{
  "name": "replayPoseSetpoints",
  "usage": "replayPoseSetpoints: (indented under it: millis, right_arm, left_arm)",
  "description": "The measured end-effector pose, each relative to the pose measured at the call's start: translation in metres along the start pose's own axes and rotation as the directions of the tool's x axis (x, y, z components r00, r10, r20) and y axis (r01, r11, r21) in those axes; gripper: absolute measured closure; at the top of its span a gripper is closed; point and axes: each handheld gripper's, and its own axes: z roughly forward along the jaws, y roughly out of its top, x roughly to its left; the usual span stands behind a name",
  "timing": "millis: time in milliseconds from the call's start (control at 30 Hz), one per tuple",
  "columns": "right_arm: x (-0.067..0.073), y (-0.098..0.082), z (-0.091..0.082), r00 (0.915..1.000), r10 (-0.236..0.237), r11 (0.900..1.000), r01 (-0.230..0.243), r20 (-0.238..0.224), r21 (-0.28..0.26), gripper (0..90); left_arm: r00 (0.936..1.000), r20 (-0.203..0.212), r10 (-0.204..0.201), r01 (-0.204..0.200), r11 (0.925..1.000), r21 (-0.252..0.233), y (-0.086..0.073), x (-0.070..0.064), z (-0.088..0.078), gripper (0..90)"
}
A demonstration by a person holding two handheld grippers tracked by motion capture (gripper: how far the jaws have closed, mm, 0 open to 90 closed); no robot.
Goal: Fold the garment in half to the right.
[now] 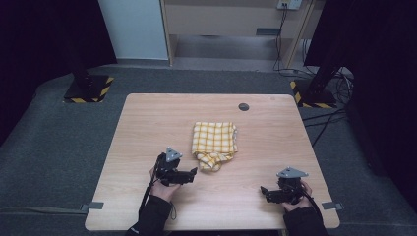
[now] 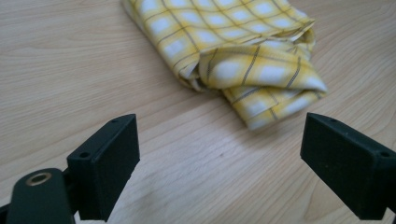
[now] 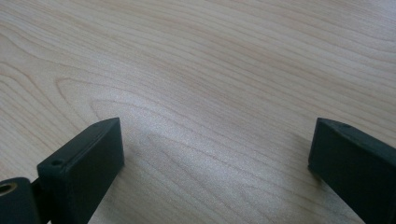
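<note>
A folded yellow checked cloth lies near the middle of the wooden table, its bunched, rolled end toward the person. My left gripper is just left of that near end, pointing right at it, a short way off. In the left gripper view the cloth lies ahead of the wide-apart jaws of my left gripper, with bare wood between them. My right gripper sits near the front right of the table, far from the cloth, pointing left. In its own view my right gripper is open over bare wood.
A small dark round disc is set in the table's far side. Grey carpet surrounds the table, with two black stand bases marked in yellow and black at the back corners and cables on the right.
</note>
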Motion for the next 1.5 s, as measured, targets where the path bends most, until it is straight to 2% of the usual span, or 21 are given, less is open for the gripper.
replayPoseSetpoints:
  millis: [100, 333, 567, 667, 833, 967, 1067, 1267, 1333, 1367, 1433, 1500]
  right_arm:
    - [0.000, 0.000, 0.000, 1.0000, 0.000, 1.000, 0.000, 0.000, 0.000, 3.2]
    - [0.000, 0.000, 0.000, 1.0000, -0.001, 1.000, 0.001, -0.001, -0.001, 3.1]
    - [0.000, 0.000, 0.000, 1.0000, -0.003, 1.000, 0.003, -0.001, 0.000, 3.0]
    - [0.000, 0.000, 0.000, 1.0000, -0.003, 1.000, 0.003, -0.002, 0.000, 2.9]
    - [0.000, 0.000, 0.000, 1.0000, -0.003, 1.000, 0.003, -0.002, 0.000, 2.9]
    - [0.000, 0.000, 0.000, 1.0000, -0.004, 1.000, 0.004, -0.002, 0.000, 2.9]
    - [0.000, 0.000, 0.000, 1.0000, -0.004, 1.000, 0.004, -0.002, 0.000, 2.9]
    - [0.000, 0.000, 0.000, 1.0000, -0.004, 1.000, 0.004, -0.002, 0.000, 2.9]
    - [0.000, 0.000, 0.000, 1.0000, -0.004, 1.000, 0.004, -0.002, 0.000, 2.9]
    - [0.000, 0.000, 0.000, 1.0000, -0.004, 1.000, 0.004, -0.002, 0.000, 2.9]
    - [0.000, 0.000, 0.000, 1.0000, -0.004, 1.000, 0.004, -0.002, 0.000, 2.9]
    - [0.000, 0.000, 0.000, 1.0000, -0.004, 1.000, 0.004, -0.002, 0.000, 2.8]
  left_arm:
    - [0.9991, 0.026, -0.034, 0.035, 0.9992, -0.019, 0.007, -0.003, 0.007, 11.4]
    - [0.9971, 0.013, -0.075, 0.075, 0.9964, -0.040, 0.023, -0.011, 0.025, 11.6]
    - [0.9977, -0.027, -0.062, 0.062, 0.9979, -0.019, 0.025, -0.014, 0.043, 11.7]
    - [0.9974, -0.027, -0.067, 0.067, 0.9977, -0.009, 0.025, -0.012, 0.049, 11.7]
    - [0.9974, -0.070, -0.015, 0.018, 0.9991, 0.038, 0.021, -0.012, 0.058, 10.8]
    - [0.9970, -0.077, -0.006, 0.011, 0.9980, 0.062, 0.019, -0.012, 0.063, 10.5]
    - [0.9953, -0.094, 0.024, -0.014, 0.9944, 0.105, 0.018, -0.014, 0.069, 10.7]
    - [0.9966, -0.082, 0.010, 0.000, 0.9930, 0.118, 0.018, -0.012, 0.072, 10.7]
    - [0.9963, -0.084, 0.021, -0.012, 0.9935, 0.113, 0.019, -0.012, 0.070, 10.2]
    - [0.9964, -0.081, 0.023, -0.014, 0.9940, 0.109, 0.021, -0.013, 0.068, 10.0]
    - [0.9986, -0.053, 0.002, 0.002, 0.9971, 0.076, 0.024, -0.013, 0.064, 10.5]
    - [0.9991, -0.028, -0.032, 0.033, 0.9986, 0.042, 0.026, -0.012, 0.061, 10.5]
